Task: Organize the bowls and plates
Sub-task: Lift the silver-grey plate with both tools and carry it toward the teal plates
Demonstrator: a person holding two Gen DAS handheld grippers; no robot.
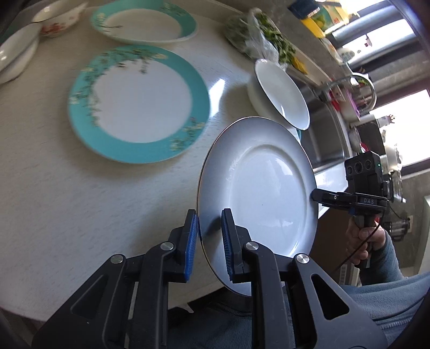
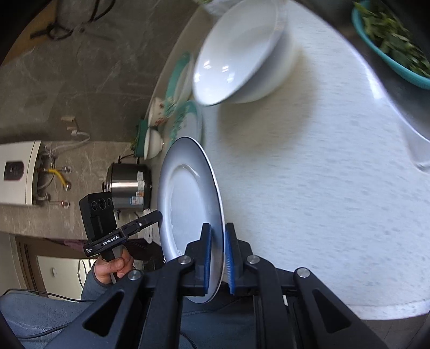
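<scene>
A white plate with a dark rim (image 1: 266, 188) is held tilted above the table's near edge; it also shows in the right wrist view (image 2: 188, 204). My left gripper (image 1: 208, 239) has its blue pads on either side of the plate's near rim, with a gap at the left pad. My right gripper (image 2: 216, 257) is shut on the opposite rim and shows in the left wrist view (image 1: 317, 194). A teal-rimmed floral plate (image 1: 137, 103) lies on the table. A second teal plate (image 1: 145, 21) lies behind it. A white bowl stack (image 1: 279, 94) stands at the right.
A floral bowl (image 1: 59, 18) and a white bowl (image 1: 13, 53) sit at the far left of the white table (image 1: 53, 201). A dish of bagged greens (image 1: 255, 35) stands at the back. A steel sink (image 1: 325, 134) lies right. A rice cooker (image 2: 129, 185) stands beyond the table.
</scene>
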